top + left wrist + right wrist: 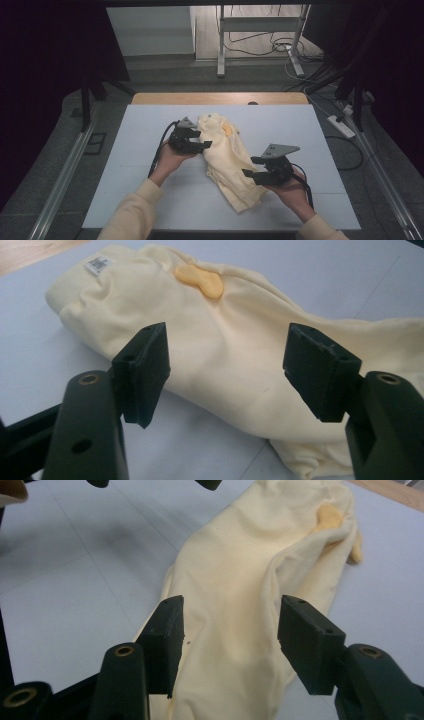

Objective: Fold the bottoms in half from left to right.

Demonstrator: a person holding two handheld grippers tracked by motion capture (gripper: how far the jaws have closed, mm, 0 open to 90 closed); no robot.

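Note:
A pale yellow garment point(227, 157) lies crumpled on the white table point(150, 125), with an orange patch point(201, 281) and a small white label point(97, 264) near its far end. My left gripper point(206, 144) hovers at the cloth's left edge, jaws apart, nothing between its pads point(145, 372). My right gripper point(251, 166) hangs over the garment's lower right part, also open; the cloth point(240, 580) lies below its spread fingers point(310, 642) and neither touches it. The same garment point(235, 355) runs across the left gripper view.
A wooden strip point(220, 98) borders the table's far edge. Beyond it stand a metal frame leg point(220, 45) and loose cables point(280, 47) on the floor. A power strip point(341, 126) lies to the right. Bare table surface surrounds the garment.

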